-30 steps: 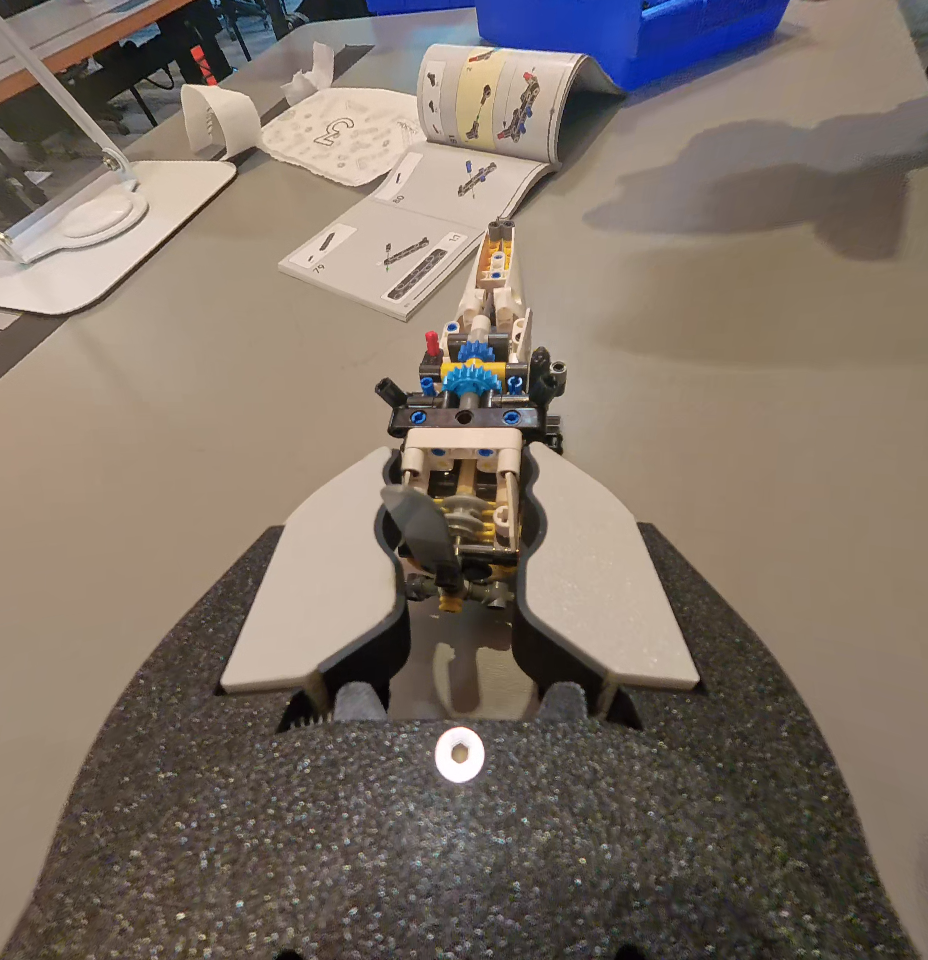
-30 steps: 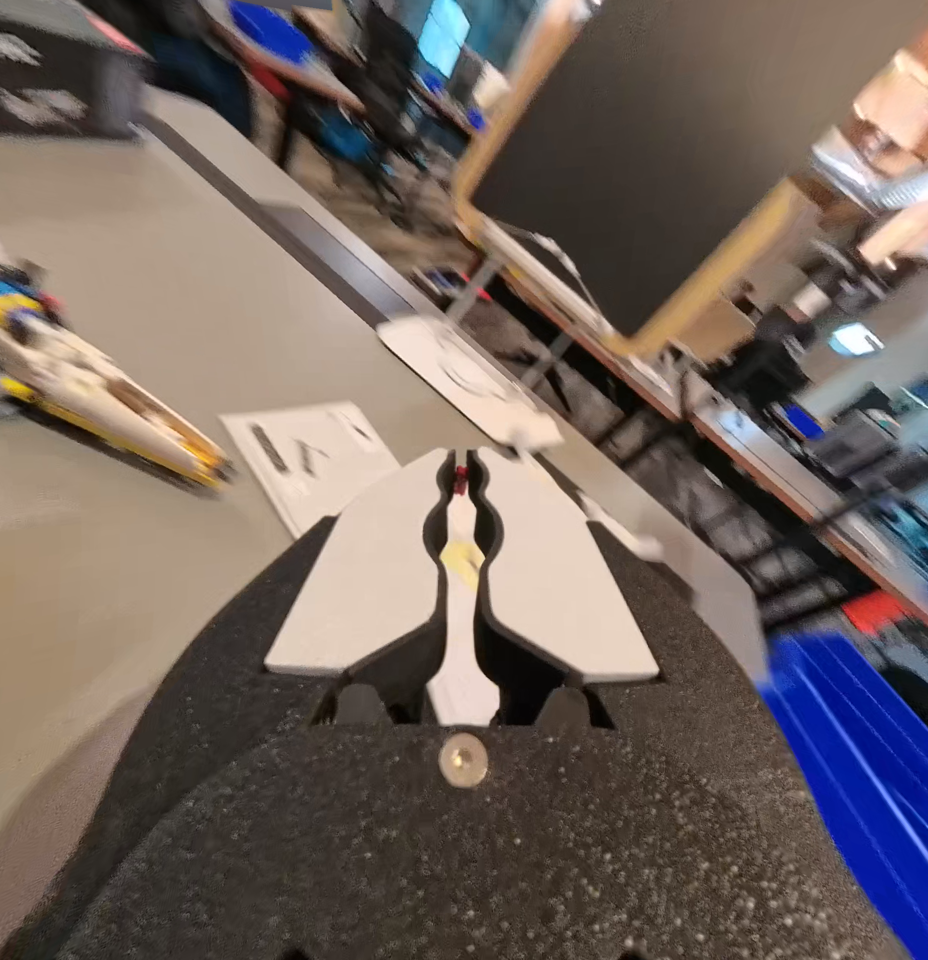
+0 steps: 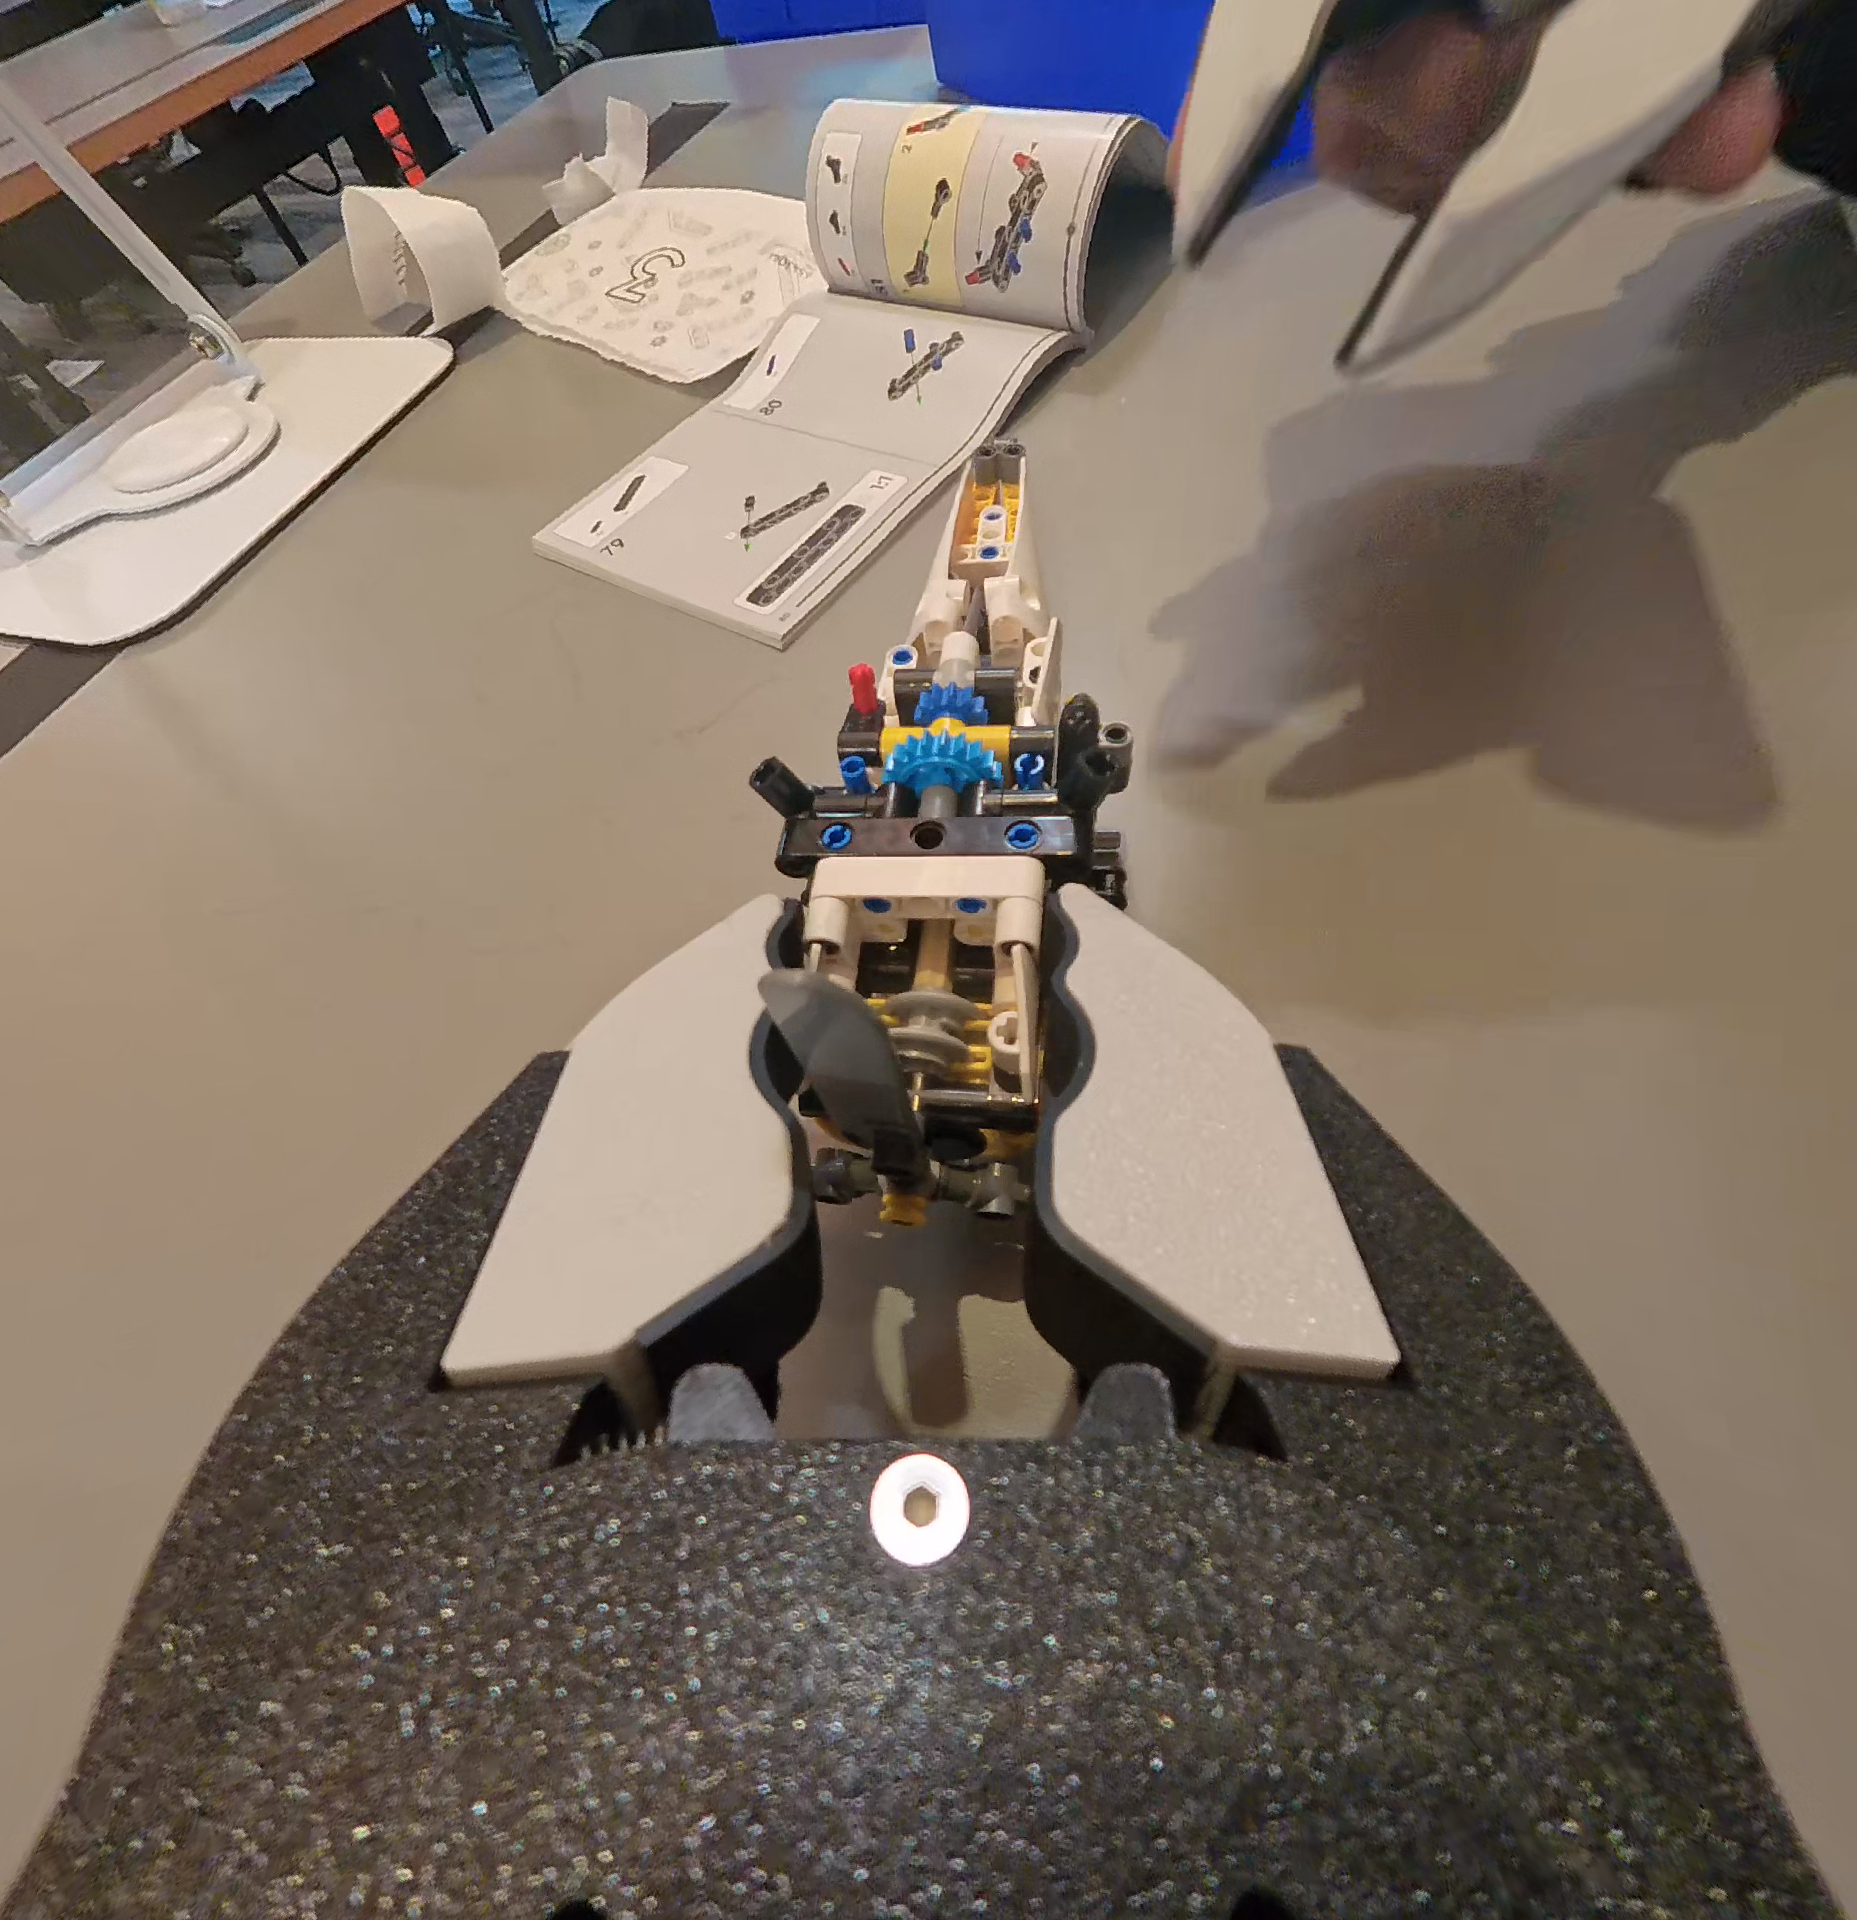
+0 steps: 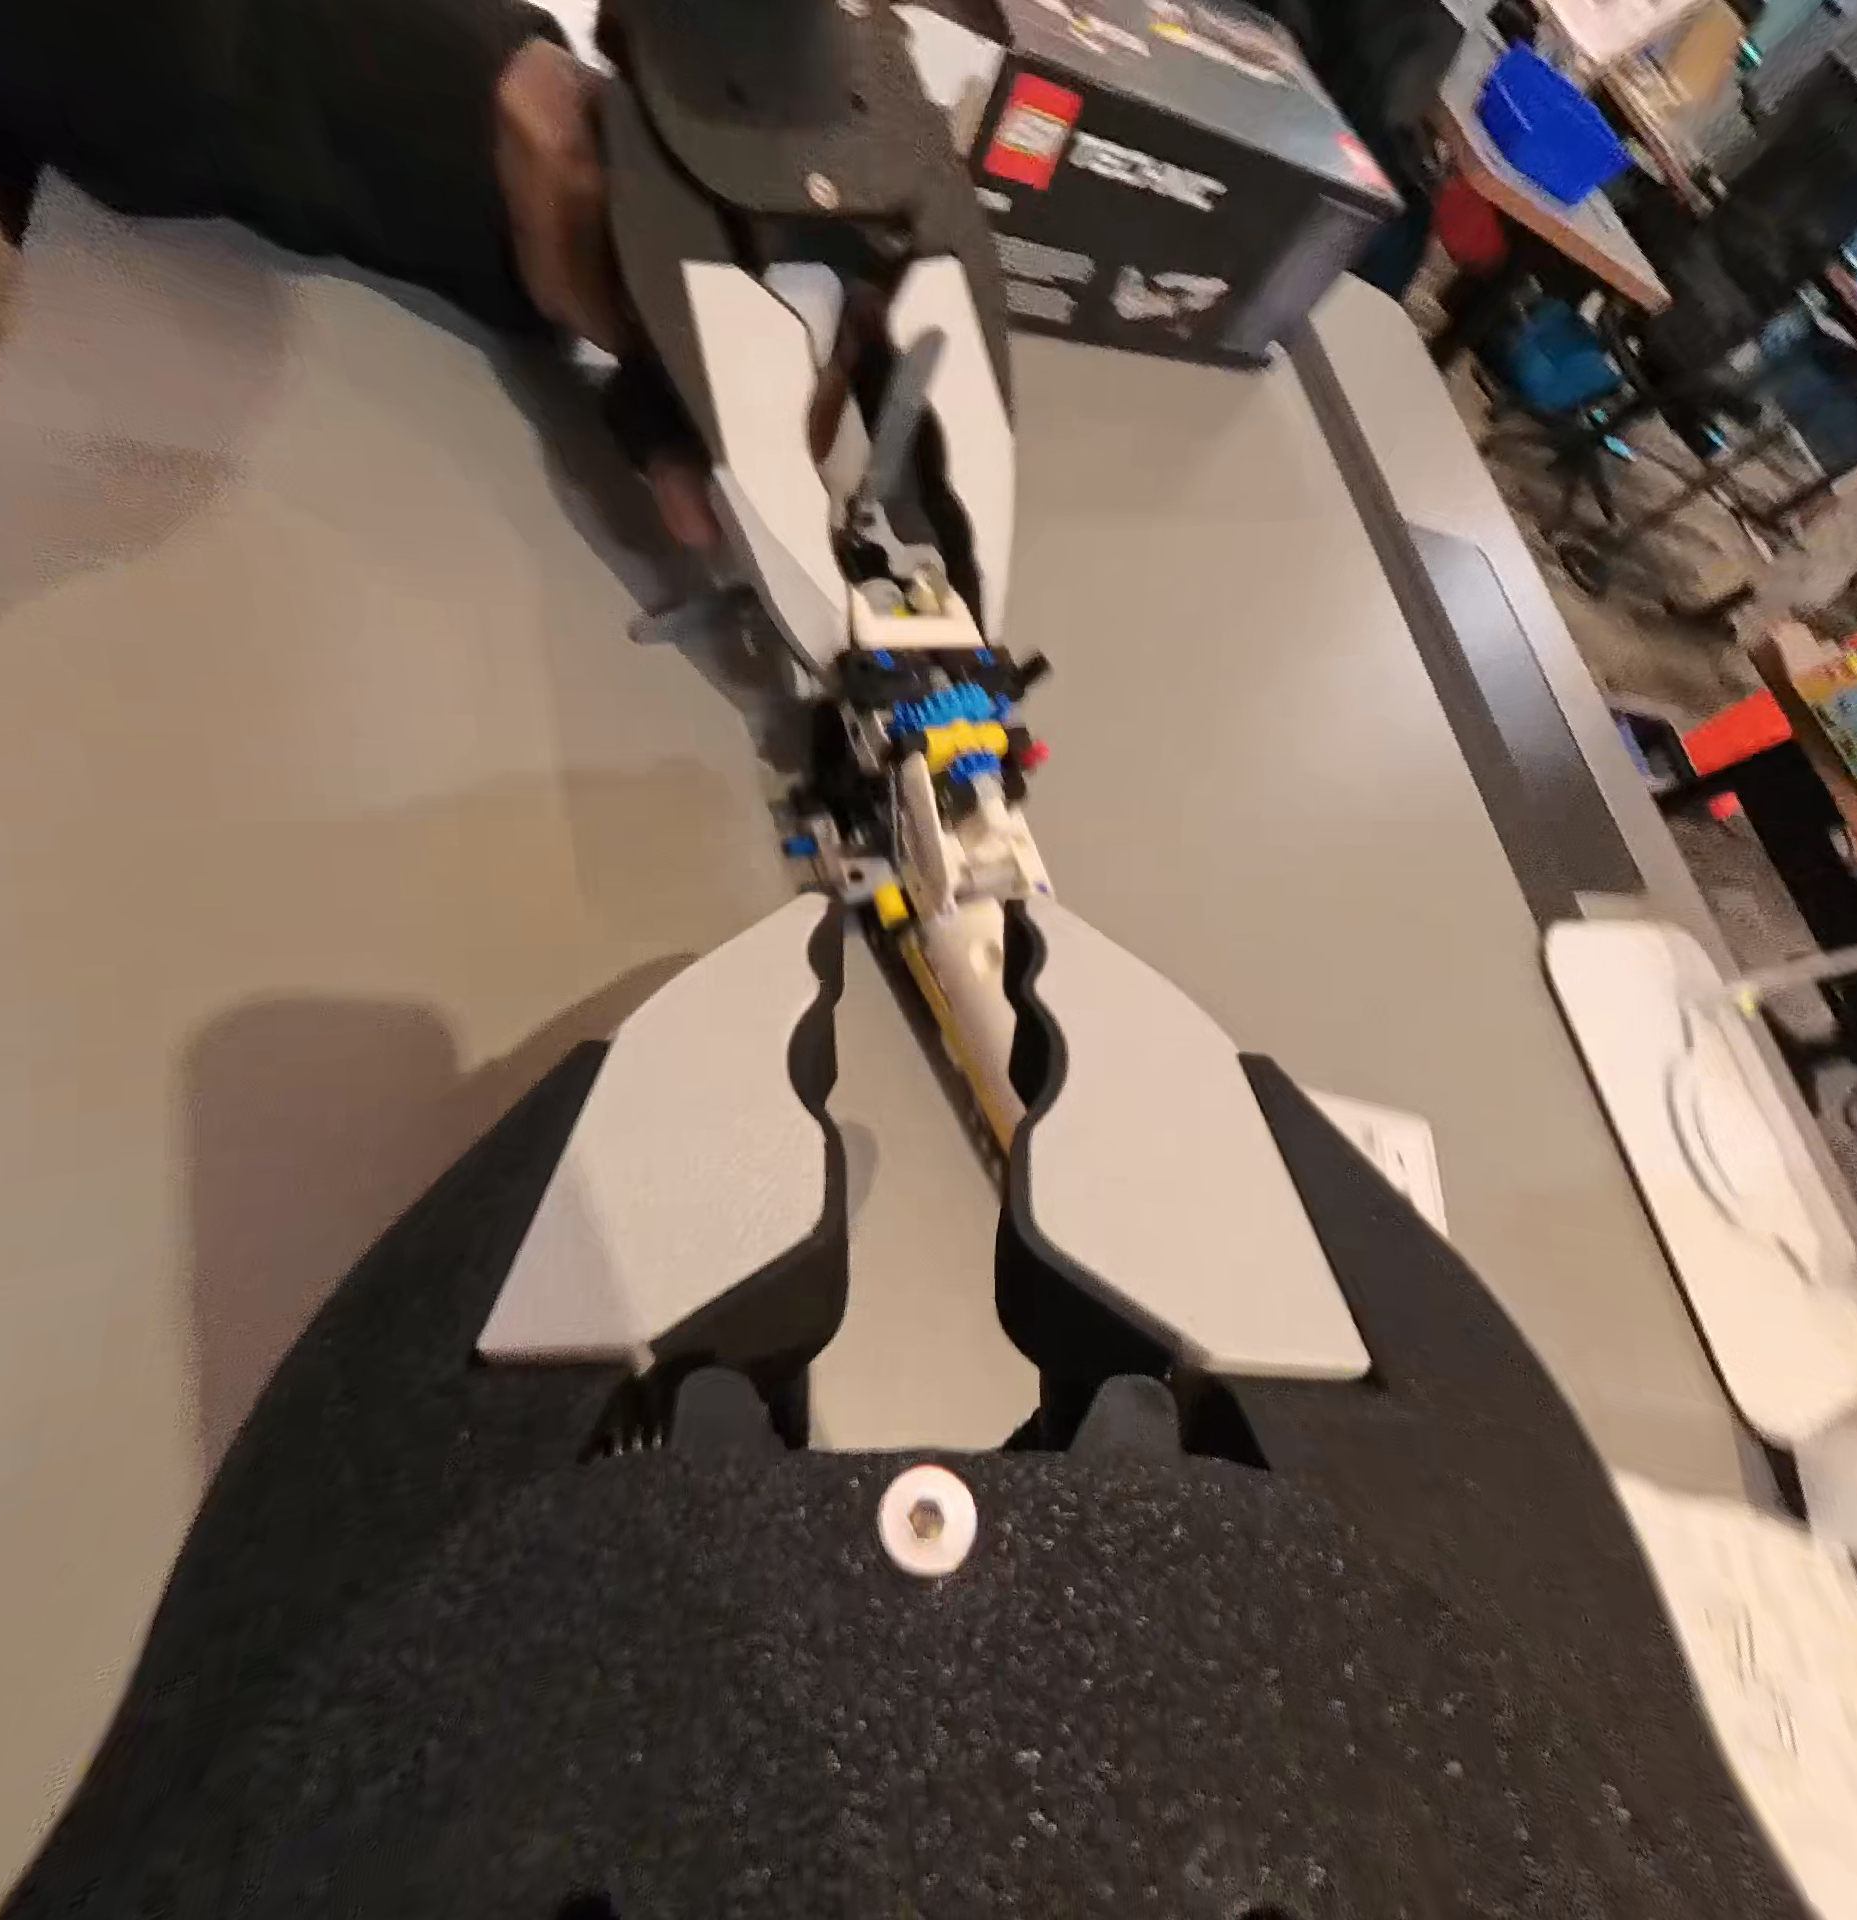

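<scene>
The left gripper (image 3: 929, 935) is clamped on the rear end of a long brick-built model (image 3: 945, 790), its grey fingers (image 3: 695, 1091) pressed against both sides of the white and black frame. The model lies lengthwise on the grey desk (image 3: 384, 883), its tapered white nose pointing away toward an open instruction booklet (image 3: 799, 468).

The left wrist view shows detail that the other lacks: two blue gears on a grey axle, a yellow connector, a red pin, blue pins in a black beam, and a dark grey propeller blade at the gripped end. A printed paper bag (image 3: 643, 270), a white lamp base (image 3: 176, 457) and a blue bin (image 3: 1059, 52) lie beyond. The right gripper (image 3: 1350, 281) appears blurred, above the desk at upper right, jaws parted.

The right wrist view, blurred, faces the model (image 4: 934, 790) from its nose end. The right gripper (image 4: 929, 925) is open, the white nose lying between its fingers nearer the right one; whether it touches cannot be told. Only here appear the hand (image 4: 560, 208) holding the left gripper (image 4: 903, 613) and a black box (image 4: 1163, 208).
</scene>
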The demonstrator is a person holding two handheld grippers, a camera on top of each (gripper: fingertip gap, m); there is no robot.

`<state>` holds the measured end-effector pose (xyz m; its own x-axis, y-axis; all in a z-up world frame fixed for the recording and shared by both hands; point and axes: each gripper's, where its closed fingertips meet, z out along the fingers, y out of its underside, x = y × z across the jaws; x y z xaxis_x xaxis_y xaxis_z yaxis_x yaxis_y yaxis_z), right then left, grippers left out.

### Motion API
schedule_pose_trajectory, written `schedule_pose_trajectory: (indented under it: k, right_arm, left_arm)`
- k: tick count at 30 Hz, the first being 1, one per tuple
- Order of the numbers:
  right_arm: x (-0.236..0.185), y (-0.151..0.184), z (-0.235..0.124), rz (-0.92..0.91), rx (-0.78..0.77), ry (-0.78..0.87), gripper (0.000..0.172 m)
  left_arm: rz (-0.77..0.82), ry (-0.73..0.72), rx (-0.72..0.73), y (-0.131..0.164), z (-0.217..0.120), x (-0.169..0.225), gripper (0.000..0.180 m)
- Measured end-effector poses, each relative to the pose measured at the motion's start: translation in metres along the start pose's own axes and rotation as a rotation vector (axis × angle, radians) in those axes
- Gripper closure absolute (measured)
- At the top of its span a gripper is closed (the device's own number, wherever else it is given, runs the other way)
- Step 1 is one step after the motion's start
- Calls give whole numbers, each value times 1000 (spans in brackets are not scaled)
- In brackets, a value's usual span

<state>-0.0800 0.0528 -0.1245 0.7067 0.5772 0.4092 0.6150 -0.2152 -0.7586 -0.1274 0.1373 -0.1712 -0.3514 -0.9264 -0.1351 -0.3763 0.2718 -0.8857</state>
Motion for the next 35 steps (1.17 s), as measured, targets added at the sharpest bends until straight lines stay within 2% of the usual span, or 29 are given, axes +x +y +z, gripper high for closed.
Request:
schedule_pose_trajectory:
  k: [4, 9, 18, 26, 35]
  right_arm:
    - [-6, -17, 42, -78, 25, -66, 143]
    - [-5, -15, 68, -98, 30, -130, 138]
    - [-19, -21, 79, -162, 114, -160, 143]
    - [-22, -28, 77, -153, 169, -151, 157]
    - [-28, -26, 82, -156, 152, -182, 158]
  left_arm:
    - [-2, 6, 0, 0, 0, 1, 135]
    - [-2, 27, 1, 0, 0, 3, 135]
    - [-15, 44, -3, 0, 0, 4, 135]
    - [-47, 86, 27, -6, -3, 9, 125]
    - [-2, 74, -1, -6, 9, 8, 118]
